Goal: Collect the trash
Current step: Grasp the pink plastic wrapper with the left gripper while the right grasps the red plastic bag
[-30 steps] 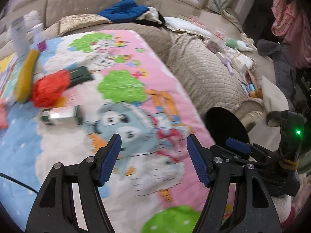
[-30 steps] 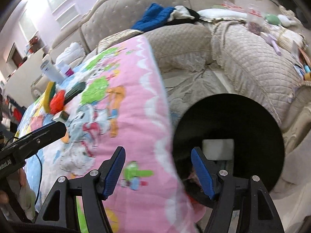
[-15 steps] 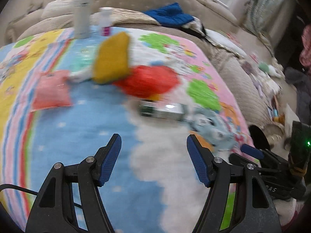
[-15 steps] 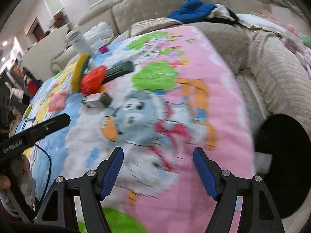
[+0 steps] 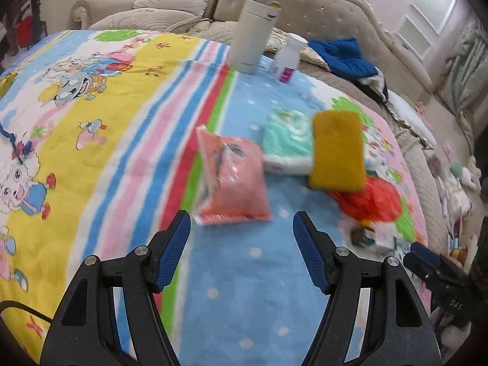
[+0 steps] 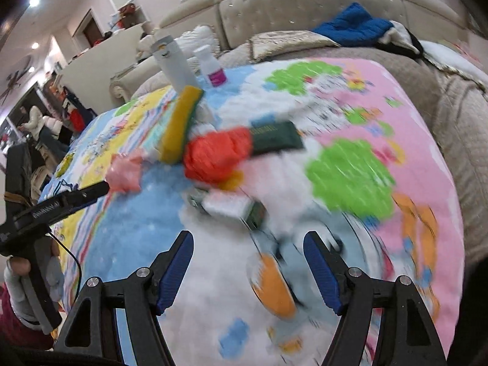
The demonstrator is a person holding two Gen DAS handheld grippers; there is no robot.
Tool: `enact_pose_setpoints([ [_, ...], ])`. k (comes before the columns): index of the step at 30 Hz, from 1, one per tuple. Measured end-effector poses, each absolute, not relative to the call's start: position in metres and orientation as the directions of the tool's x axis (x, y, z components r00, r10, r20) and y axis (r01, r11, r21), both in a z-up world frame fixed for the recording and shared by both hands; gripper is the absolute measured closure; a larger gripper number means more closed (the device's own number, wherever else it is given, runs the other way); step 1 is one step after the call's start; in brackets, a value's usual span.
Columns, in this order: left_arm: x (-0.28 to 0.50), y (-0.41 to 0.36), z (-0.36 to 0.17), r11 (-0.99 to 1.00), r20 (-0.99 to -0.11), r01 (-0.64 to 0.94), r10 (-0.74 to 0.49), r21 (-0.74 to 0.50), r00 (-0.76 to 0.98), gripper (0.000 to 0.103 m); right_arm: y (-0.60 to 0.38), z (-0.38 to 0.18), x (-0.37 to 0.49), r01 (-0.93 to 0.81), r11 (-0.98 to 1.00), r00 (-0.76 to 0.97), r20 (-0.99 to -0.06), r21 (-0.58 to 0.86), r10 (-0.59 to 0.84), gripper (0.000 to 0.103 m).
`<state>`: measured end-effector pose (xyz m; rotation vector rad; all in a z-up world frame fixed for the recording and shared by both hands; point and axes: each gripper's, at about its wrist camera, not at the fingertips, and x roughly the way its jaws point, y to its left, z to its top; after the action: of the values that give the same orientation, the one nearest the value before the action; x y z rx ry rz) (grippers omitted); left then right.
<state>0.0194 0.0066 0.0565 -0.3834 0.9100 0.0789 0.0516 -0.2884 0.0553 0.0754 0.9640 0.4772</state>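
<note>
The pink packet (image 5: pixel 233 180) lies flat on the blanket (image 5: pixel 122 140), its long side pointing away from the left tongs (image 5: pixel 241 244). Both tongs are spread and empty; the right tongs (image 6: pixel 248 270) hang above the blanket.

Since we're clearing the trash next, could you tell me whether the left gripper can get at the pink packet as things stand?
Probably yes: the left gripper is open and empty, the pink packet lies just ahead on the blanket, and nothing sits between them.
</note>
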Motion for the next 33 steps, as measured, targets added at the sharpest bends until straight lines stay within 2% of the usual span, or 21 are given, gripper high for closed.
enact_pose_setpoints([
  [6, 0.05, 0.015, 0.042, 0.927, -0.805, -0.245, -0.091, -0.283, 0.586, 0.034, -0.249, 0.058, 0.098, -0.423, 0.872, 0.448, -0.78, 0.246, 0.437, 0.027],
  [12, 0.07, 0.013, 0.027, 0.924, -0.819, -0.235, -0.124, -0.301, 0.56, 0.035, -0.222, 0.038, 0.144, -0.439, 0.863, 0.399, -0.806, 0.251, 0.437, 0.027],
  [13, 0.071, 0.013, 0.025, 0.925, -0.819, -0.236, -0.122, -0.299, 0.561, 0.036, -0.22, 0.033, 0.148, -0.438, 0.861, 0.404, -0.799, 0.259, 0.446, 0.033],
  [14, 0.071, 0.013, 0.024, 0.926, -0.816, -0.234, -0.119, -0.298, 0.566, 0.04, -0.219, 0.03, 0.149, -0.438, 0.859, 0.409, -0.792, 0.265, 0.453, 0.051],
  [15, 0.069, 0.012, 0.024, 0.929, -0.812, -0.231, -0.109, -0.289, 0.574, 0.053, -0.218, 0.028, 0.149, -0.441, 0.854, 0.415, -0.782, 0.275, 0.466, 0.058],
  [16, 0.069, 0.012, 0.024, 0.932, -0.813, -0.227, -0.105, -0.281, 0.572, 0.059, -0.218, 0.027, 0.148, -0.45, 0.844, 0.416, -0.767, 0.293, 0.489, 0.062],
  [18, 0.066, 0.012, 0.024, 0.932, -0.813, -0.221, -0.116, -0.288, 0.57, 0.068, -0.216, 0.031, 0.138, -0.468, 0.843, 0.444, -0.755, 0.264, 0.483, 0.065],
  [19, 0.065, 0.013, 0.025, 0.929, -0.812, -0.221, -0.125, -0.298, 0.57, 0.069, -0.216, 0.034, 0.133, -0.48, 0.845, 0.459, -0.754, 0.235, 0.471, 0.066],
  [22, 0.052, 0.01, 0.036, 0.927, -0.79, -0.192, -0.152, -0.323, 0.594, 0.07, -0.228, 0.045, 0.12, -0.484, 0.846, 0.486, -0.735, 0.224, 0.473, 0.066],
  [33, 0.01, -0.054, 0.073, 0.956, -0.749, -0.034, -0.207, -0.292, 0.629, 0.07, -0.288, 0.065, 0.074, -0.419, 0.865, 0.525, -0.704, 0.275, 0.478, 0.066],
])
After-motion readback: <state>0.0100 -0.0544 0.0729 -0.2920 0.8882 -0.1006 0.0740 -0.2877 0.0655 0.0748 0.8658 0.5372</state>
